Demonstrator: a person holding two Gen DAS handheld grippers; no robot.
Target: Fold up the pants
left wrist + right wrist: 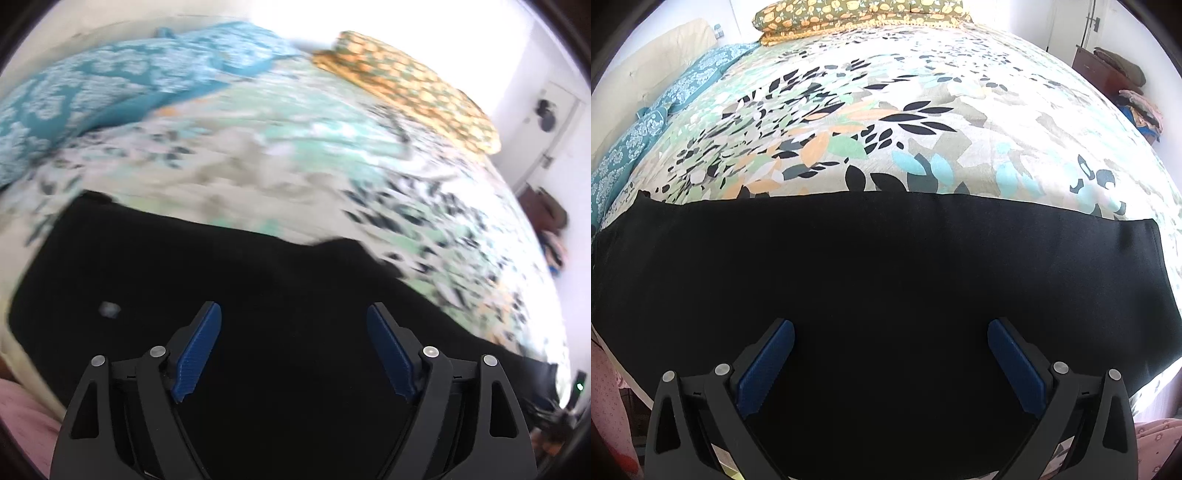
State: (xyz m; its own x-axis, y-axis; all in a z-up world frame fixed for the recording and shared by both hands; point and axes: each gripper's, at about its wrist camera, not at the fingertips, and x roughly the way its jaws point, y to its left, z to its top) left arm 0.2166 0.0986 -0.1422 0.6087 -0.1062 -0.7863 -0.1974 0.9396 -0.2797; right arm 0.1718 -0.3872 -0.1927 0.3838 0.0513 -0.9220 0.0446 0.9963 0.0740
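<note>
Black pants (879, 266) lie flat in a long band across the near edge of a bed with a floral cover (886, 122). My right gripper (891, 326) is open and empty, its blue-padded fingers (768, 365) spread above the pants. The pants' right end (1145, 258) shows as a straight edge. In the left wrist view, which is motion-blurred, the pants (221, 280) fill the lower part, with a small pale spot (109, 309) on them. My left gripper (294, 312) is open and empty above the pants.
A teal patterned pillow (92, 92) lies at the bed's left side. An orange-green patterned pillow (857, 14) lies at the bed's far end. A dresser with piled clothes (1123, 77) stands at the right wall. Pink cloth (1160, 443) shows below the bed edge.
</note>
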